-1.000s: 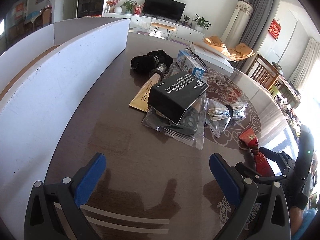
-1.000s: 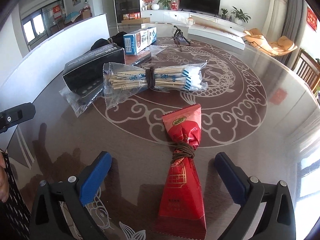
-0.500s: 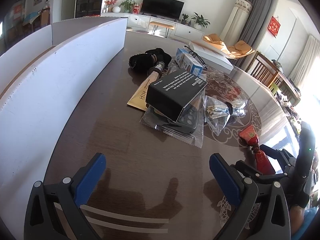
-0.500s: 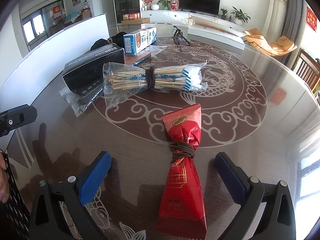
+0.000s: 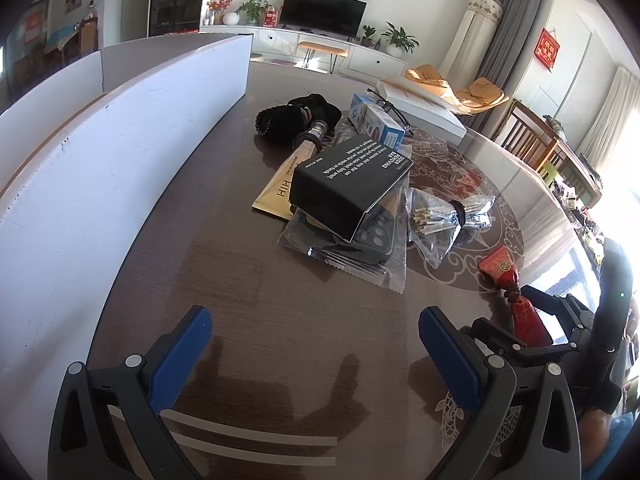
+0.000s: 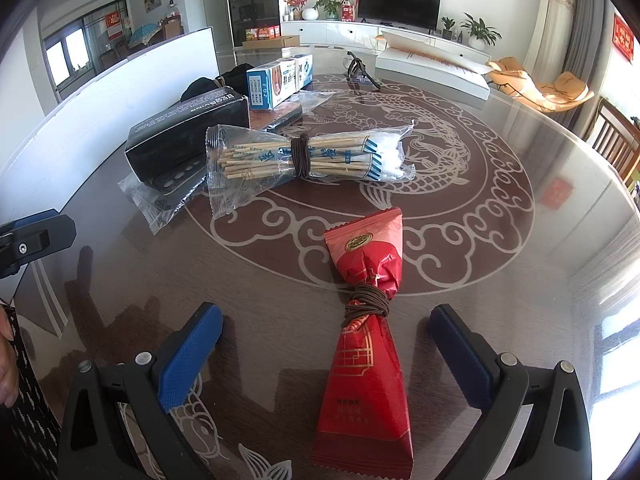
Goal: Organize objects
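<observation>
Left gripper (image 5: 316, 338) has eased forward and left toward the pile over the last second; right gripper (image 6: 326, 330) has barely moved. Both have jaws spread wide and hold nothing.

Red packet (image 6: 366, 344), cinched with a brown cord, lies flat on the table (image 6: 500, 280) between the right fingers, not touched by either pad. Looks like the next grasp: right only needs to close, ideally near the cord, where the packet is narrowest.

Left faces bare tabletop, well short of the black box (image 5: 350, 184), which sits on a clear bag holding a dark item. Chopstick bundle (image 6: 304, 156) lies just beside it, blue-white carton (image 6: 280, 82) behind. White divider board (image 5: 100, 160) stands along the left edge.

Nothing is sorted yet, and where things should go is unclear.
</observation>
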### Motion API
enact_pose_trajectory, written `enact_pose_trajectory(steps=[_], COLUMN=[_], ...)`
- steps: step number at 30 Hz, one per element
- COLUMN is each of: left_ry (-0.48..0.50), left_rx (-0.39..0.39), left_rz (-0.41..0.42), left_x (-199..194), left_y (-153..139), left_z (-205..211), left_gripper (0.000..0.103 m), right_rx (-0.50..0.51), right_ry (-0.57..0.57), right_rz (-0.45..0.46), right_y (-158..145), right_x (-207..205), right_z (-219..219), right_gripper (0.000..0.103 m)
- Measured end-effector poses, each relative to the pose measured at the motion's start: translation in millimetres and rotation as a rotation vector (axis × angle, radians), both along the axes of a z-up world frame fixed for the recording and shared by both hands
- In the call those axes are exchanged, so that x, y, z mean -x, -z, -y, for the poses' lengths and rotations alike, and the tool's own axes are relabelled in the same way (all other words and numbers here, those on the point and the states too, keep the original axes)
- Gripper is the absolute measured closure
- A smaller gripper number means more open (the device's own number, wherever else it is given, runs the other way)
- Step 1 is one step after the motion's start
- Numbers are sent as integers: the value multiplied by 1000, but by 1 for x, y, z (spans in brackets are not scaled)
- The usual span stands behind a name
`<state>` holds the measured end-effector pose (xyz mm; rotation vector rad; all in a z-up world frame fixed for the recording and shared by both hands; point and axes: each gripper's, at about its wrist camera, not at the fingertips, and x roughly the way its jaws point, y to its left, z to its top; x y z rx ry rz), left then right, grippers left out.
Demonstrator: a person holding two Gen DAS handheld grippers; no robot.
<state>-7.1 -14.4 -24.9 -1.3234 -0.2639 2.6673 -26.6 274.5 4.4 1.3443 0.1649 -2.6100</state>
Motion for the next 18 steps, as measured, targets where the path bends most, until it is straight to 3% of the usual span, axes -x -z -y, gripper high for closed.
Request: enact_pose_trajectory(steps=[18], left_ry=[11], left_rx=[13], left_rz=[7], left_x=[1], left_y=[2], left_z=[-3], left_gripper=[0], right_rx=[0], right_ry=[0], right_rz=[0], right_y=[0], right_x=[0], right_z=[0], right_gripper=[0])
